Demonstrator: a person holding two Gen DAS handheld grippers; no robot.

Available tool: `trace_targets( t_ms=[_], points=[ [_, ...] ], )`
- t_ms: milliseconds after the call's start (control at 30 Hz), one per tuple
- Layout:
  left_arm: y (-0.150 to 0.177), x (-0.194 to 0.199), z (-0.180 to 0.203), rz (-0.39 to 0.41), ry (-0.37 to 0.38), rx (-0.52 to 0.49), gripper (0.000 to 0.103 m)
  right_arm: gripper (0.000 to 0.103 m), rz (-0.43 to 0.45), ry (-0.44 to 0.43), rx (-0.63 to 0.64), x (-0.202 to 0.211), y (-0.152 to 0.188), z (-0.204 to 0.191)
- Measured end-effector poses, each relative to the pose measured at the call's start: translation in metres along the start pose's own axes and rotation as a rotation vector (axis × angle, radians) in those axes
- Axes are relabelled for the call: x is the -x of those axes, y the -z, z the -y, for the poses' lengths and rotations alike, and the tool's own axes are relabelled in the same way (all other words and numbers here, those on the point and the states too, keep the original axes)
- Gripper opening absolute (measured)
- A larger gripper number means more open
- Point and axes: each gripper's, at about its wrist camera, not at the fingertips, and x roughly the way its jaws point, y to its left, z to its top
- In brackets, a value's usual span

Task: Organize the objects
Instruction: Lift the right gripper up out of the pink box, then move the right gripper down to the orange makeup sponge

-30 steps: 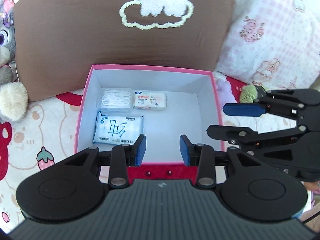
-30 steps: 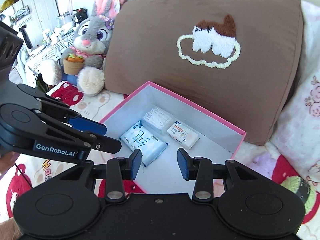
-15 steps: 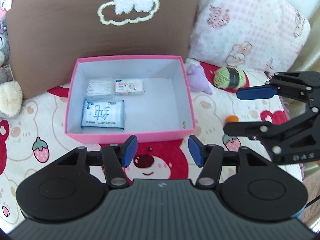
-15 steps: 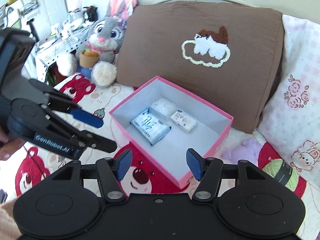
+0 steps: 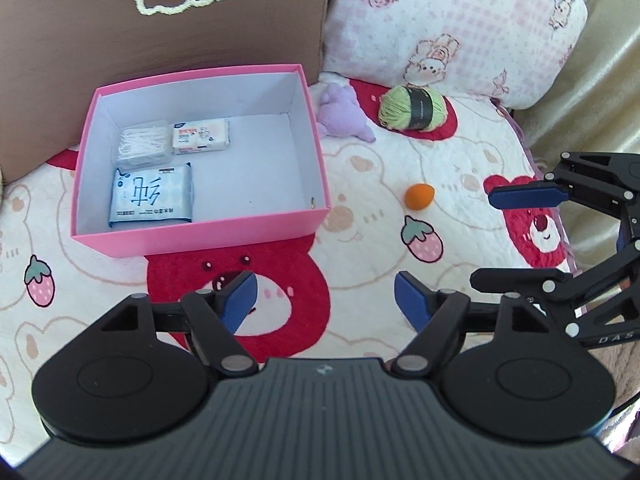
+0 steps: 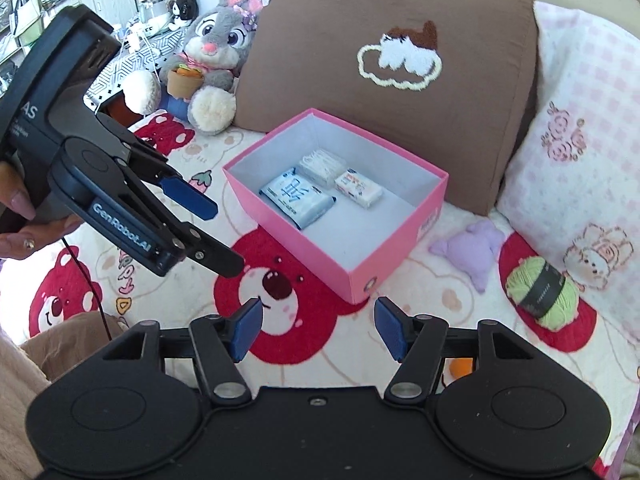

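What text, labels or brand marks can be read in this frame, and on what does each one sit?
"GenRobot.AI": on the side of the left claw, right wrist view.
"AS": cut-off letters on the same device's body.
"DAS": on the right claw, left wrist view, partly cut off.
Large blue Chinese character, "纯" as far as it reads: on the blue tissue pack in the pink box; small print unreadable.
White tissue pack: red print, too small.
Yarn ball band: blurred.

The box (image 5: 200, 224) sits on the blanket (image 5: 360, 248) in front of the cushion (image 5: 160, 32). In its left half lie a tissue pack (image 5: 152, 196), with a swab case (image 5: 142, 148) and a small packet (image 5: 201, 141) behind it. To the box's right lie a soft toy (image 5: 344, 116), a yarn ball (image 5: 412, 108) and, nearer, a small sponge (image 5: 419, 196).
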Motion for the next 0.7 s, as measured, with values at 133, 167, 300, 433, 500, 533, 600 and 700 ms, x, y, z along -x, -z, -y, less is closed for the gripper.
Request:
trace_targets(
  t_ms=[133,167,300,433,500,533,600,700],
  points=[
    [0.003,-0.011,0.01,-0.012,0.026,-0.006,0.084,0.069,-0.004,0.025,-0.012,-0.004,0.021,0.01],
    [0.004,-0.014,0.013,-0.016,0.035,-0.011,0.085,0.07,-0.006,0.025,-0.02,-0.006,0.026,0.013],
    [0.006,-0.031,0.025,-0.028,0.045,-0.047,0.088,0.079,-0.002,0.033,-0.02,-0.01,0.039,0.023],
    [0.005,-0.049,0.034,-0.029,0.042,-0.069,0.095,0.089,0.031,0.047,0.005,-0.014,0.05,0.029],
    [0.004,-0.057,0.037,-0.028,0.031,-0.078,0.097,0.089,0.048,0.052,0.011,-0.017,0.054,0.032],
    [0.003,-0.063,0.039,-0.033,0.028,-0.084,0.098,0.089,0.054,0.055,0.012,-0.019,0.056,0.034],
    [0.002,-0.072,0.04,-0.043,0.029,-0.079,0.098,0.089,0.066,0.065,0.006,-0.023,0.059,0.04],
    [0.001,-0.086,0.04,-0.056,0.036,-0.06,0.098,0.089,0.094,0.077,0.006,-0.028,0.066,0.049]
  ],
)
